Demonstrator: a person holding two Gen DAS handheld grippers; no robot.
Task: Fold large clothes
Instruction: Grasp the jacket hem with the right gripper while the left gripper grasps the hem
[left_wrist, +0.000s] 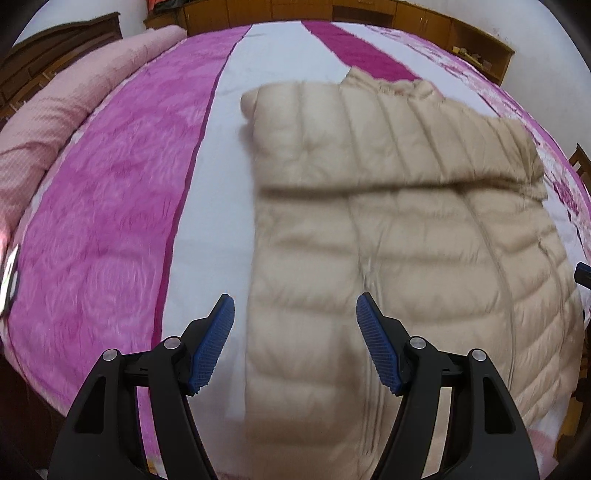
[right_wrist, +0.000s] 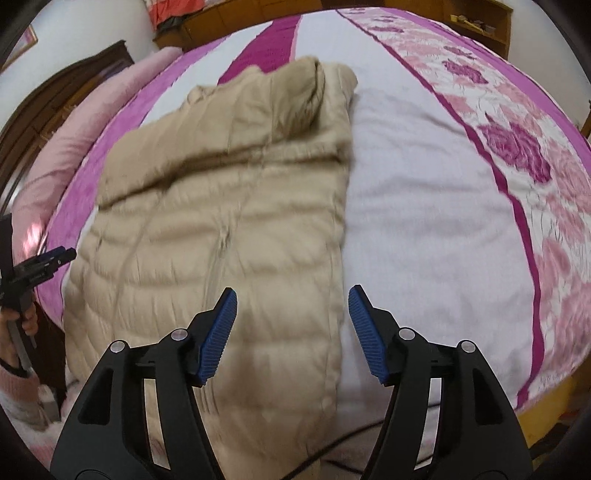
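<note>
A beige quilted puffer jacket (left_wrist: 388, 229) lies flat on the bed, its sleeves folded in across the chest and its collar at the far end. My left gripper (left_wrist: 295, 310) is open and empty above the jacket's near left edge. In the right wrist view the jacket (right_wrist: 221, 221) fills the left half. My right gripper (right_wrist: 293, 302) is open and empty above the jacket's near right edge. The left gripper's tip (right_wrist: 55, 256) shows at the far left of that view.
The bed has a pink, magenta and white striped cover (left_wrist: 110, 221) with a rose pattern on the right (right_wrist: 517, 147). A rolled pink blanket (left_wrist: 55, 110) lies along the left side. Wooden cabinets (left_wrist: 424, 18) stand behind the bed.
</note>
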